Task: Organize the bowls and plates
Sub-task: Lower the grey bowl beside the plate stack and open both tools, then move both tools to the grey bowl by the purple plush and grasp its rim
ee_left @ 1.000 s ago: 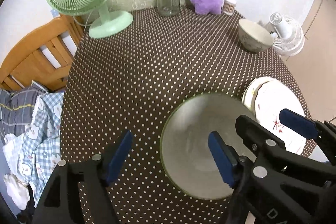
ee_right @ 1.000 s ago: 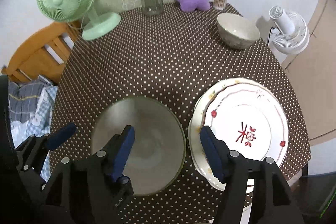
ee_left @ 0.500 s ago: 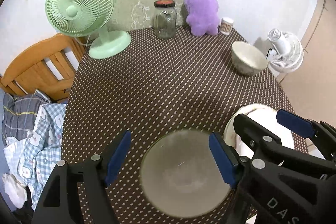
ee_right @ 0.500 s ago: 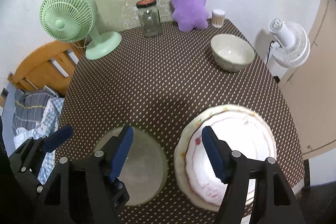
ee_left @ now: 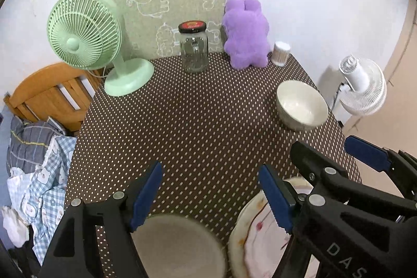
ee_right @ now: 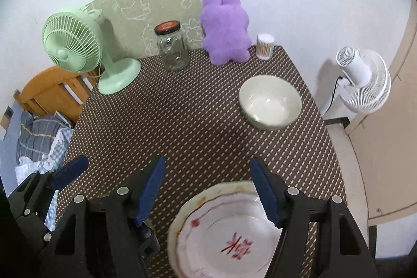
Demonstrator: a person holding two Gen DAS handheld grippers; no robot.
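both grippers, left (ee_left: pixel 209 193) and right (ee_right: pixel 207 186), fingers spread, gripping nothing, hovering over the near tabletop (ee_right: pixel 195 121) edge; grey plate (ee_left: pixel 177 246) beside stacked floral plates (ee_right: pixel 226 233) underneath; cream bowl (ee_right: pixel 269 102) farther right.

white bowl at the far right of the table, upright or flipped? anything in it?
Upright and empty. The white bowl sits on its base on the dotted tablecloth with the rim facing up, and both views show a bare, glossy interior.
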